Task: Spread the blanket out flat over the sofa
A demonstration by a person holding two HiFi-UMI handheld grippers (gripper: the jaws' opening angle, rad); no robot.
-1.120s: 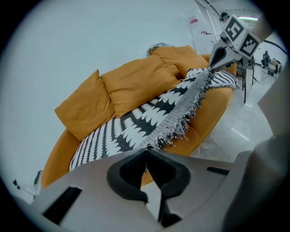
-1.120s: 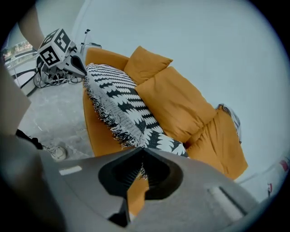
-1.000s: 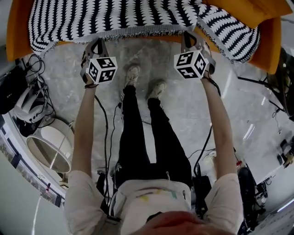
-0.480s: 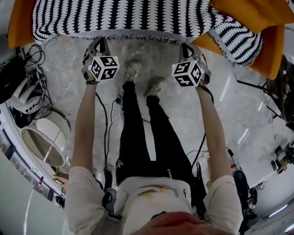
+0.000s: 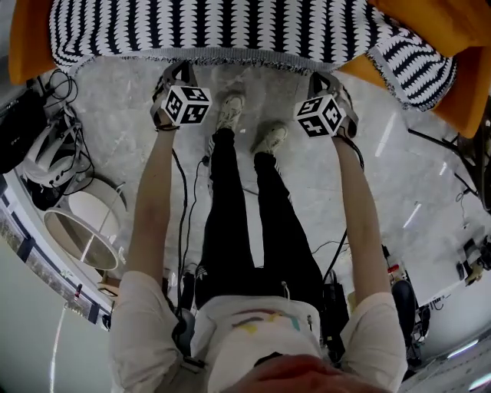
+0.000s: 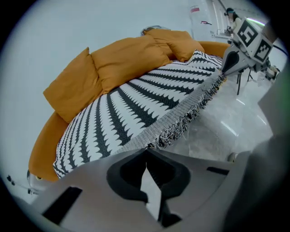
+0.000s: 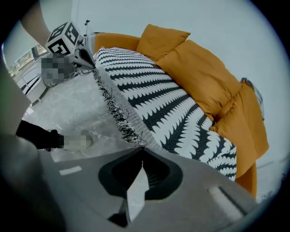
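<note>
Clamping the blanket (image 5: 230,31) hem at twelve o'clock, left claw (image 5: 178,69) and right claw (image 5: 321,78) must next draw it flat over sofa (image 5: 27,38).

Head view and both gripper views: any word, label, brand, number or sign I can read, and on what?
None can be read.
Black-and-white marker cube on the left gripper: square code pattern, no letters.
Marker cube on the right gripper: the same.
Coloured print on the person's pale shirt: too blurred.
Black-and-white zigzag blanket: pattern only.
</note>
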